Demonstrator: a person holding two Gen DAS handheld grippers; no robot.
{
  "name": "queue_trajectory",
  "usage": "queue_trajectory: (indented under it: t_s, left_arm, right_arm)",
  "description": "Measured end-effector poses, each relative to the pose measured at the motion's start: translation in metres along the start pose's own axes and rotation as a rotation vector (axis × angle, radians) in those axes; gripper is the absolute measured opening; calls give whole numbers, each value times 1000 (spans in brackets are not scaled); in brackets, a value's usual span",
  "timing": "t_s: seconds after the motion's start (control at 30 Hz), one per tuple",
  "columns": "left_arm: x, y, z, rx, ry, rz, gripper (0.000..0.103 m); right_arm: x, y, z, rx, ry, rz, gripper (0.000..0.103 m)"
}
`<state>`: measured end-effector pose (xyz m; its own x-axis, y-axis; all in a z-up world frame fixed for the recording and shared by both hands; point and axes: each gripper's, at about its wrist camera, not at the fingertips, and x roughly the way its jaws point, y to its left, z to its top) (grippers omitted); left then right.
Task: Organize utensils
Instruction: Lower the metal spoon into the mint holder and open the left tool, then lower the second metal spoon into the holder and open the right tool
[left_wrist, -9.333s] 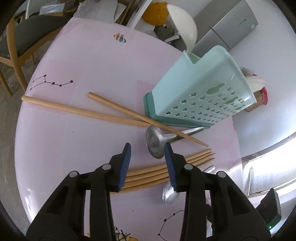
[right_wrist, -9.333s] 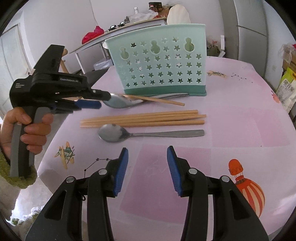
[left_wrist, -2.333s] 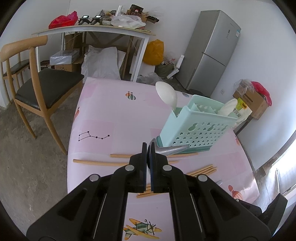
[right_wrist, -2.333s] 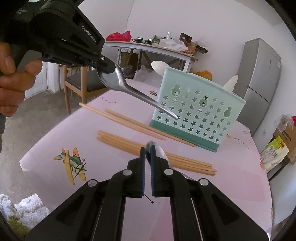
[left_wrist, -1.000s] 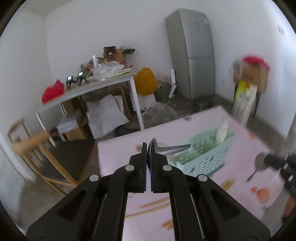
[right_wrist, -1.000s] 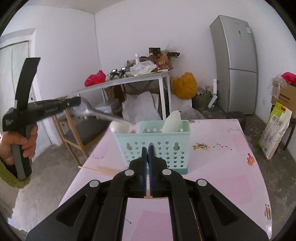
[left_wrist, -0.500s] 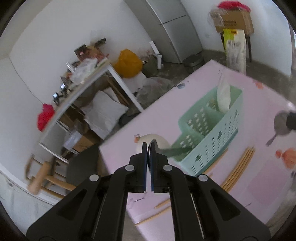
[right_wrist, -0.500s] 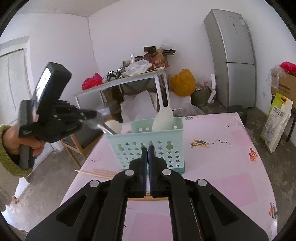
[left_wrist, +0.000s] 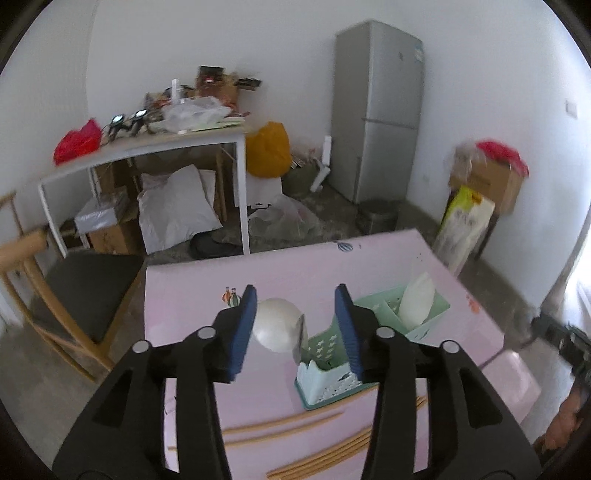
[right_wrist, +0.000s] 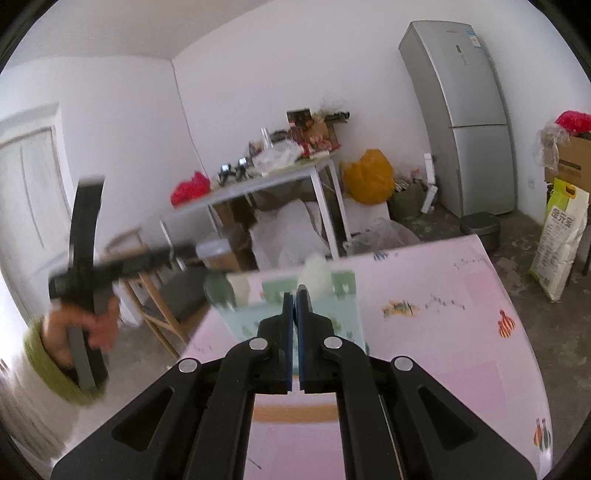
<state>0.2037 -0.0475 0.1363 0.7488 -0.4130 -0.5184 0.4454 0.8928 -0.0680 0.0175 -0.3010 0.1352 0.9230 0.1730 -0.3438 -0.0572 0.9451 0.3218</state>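
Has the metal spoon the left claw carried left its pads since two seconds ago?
Yes: it went from the left claw down into the green caddy, beside the white spoon.

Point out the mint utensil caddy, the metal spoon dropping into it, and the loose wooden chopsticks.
Mint utensil caddy (left_wrist: 325, 382), left wrist view, on its perforated near wall.
Metal spoon (left_wrist: 300, 339), left wrist view, on the bowl standing above the caddy's end compartment.
Wooden chopsticks (left_wrist: 284, 424), left wrist view, mid-length on the upper pair.
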Motion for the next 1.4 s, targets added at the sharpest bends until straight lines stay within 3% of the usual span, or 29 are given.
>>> queue_trajectory:
  t_s: [0.23,0.53,0.93,1.4]
  left_arm:
    - [-13,33,-38,-116,16,8,50]
    - [-24,65,-88,-197,76,40,55]
    - [-33,74,-112,-188,99,88,59]
    - [-22,75,-116,-195,116,90,61]
  right_arm:
    - [-3,-16,56,76,-99,118,2]
    - [35,-21,85,132,-122,196,2]
    - [105,-47,64,220,-50,198,2]
    - [131,-75,10,308,72,157,5]
